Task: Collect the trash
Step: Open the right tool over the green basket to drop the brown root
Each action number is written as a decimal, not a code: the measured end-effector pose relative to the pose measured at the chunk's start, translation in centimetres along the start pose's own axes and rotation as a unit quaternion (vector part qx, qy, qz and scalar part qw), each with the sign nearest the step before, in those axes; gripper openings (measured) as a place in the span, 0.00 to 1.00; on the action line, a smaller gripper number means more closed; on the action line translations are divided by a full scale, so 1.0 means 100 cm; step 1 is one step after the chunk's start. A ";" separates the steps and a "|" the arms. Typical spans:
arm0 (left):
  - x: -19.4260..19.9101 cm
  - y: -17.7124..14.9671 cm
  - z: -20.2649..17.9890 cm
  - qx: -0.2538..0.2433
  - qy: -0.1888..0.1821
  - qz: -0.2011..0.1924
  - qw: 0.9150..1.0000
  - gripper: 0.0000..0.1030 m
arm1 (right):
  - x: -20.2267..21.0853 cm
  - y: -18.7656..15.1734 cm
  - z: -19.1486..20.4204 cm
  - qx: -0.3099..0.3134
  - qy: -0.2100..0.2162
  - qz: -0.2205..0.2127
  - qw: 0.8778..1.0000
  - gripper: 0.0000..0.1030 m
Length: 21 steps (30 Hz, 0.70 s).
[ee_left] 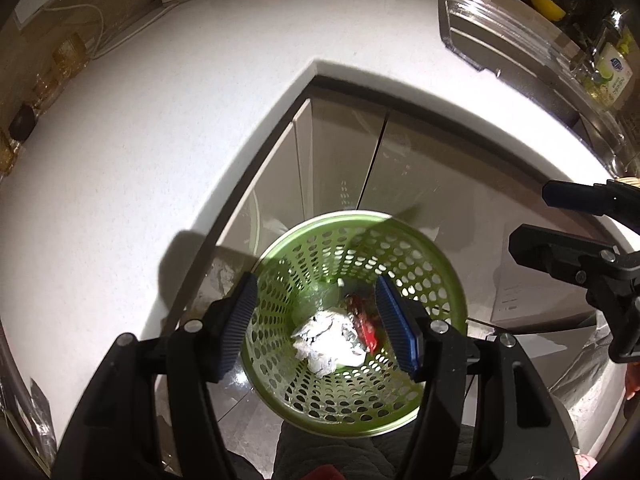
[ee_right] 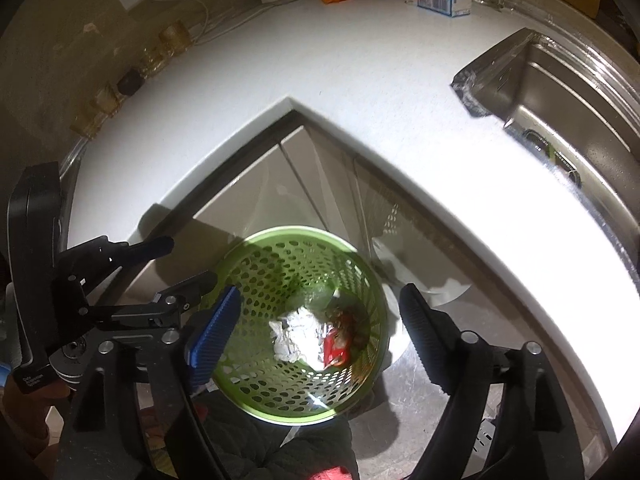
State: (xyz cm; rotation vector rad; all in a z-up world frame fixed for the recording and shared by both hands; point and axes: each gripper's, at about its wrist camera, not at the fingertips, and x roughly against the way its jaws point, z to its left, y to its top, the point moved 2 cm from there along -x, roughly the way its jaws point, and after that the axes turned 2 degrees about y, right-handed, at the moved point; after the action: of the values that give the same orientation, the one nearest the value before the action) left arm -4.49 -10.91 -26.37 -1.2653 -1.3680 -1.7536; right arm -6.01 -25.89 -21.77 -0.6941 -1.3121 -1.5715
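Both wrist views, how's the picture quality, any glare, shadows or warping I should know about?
Left wrist view: the white counter is blown out by glare, its edge bowed by the fisheye; the left claw casts a dark shadow on it. Right wrist view: the same bowing, corners dark, bright reflections on the sink; the crumpled paper in the green basket looks slightly soft.

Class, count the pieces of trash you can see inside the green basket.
2: a crumpled white paper at the bottom, and a red wrapper touching its right side. More may lie hidden underneath.
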 end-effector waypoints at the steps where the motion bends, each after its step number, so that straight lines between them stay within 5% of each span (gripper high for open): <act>1: 0.005 0.005 0.000 -0.003 -0.001 -0.008 1.000 0.67 | 0.004 0.003 -0.001 -0.002 -0.001 -0.006 1.000 0.85; 7: 0.027 0.042 0.001 -0.017 -0.001 -0.051 0.999 0.77 | 0.031 0.035 -0.013 -0.013 -0.017 -0.056 0.998 0.97; 14: 0.032 0.099 0.009 -0.033 0.007 -0.084 0.996 0.88 | 0.038 0.078 -0.035 -0.038 -0.039 -0.086 0.995 0.98; 21: 0.021 0.155 0.019 -0.038 0.004 -0.097 0.995 0.89 | 0.030 0.120 -0.053 -0.056 -0.055 -0.098 0.992 0.98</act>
State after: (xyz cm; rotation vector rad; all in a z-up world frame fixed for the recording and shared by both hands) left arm 8.66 -13.73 -18.25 -1.1966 -1.4752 -1.9564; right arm 4.39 -31.64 -15.55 -0.7493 -1.4159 -1.7986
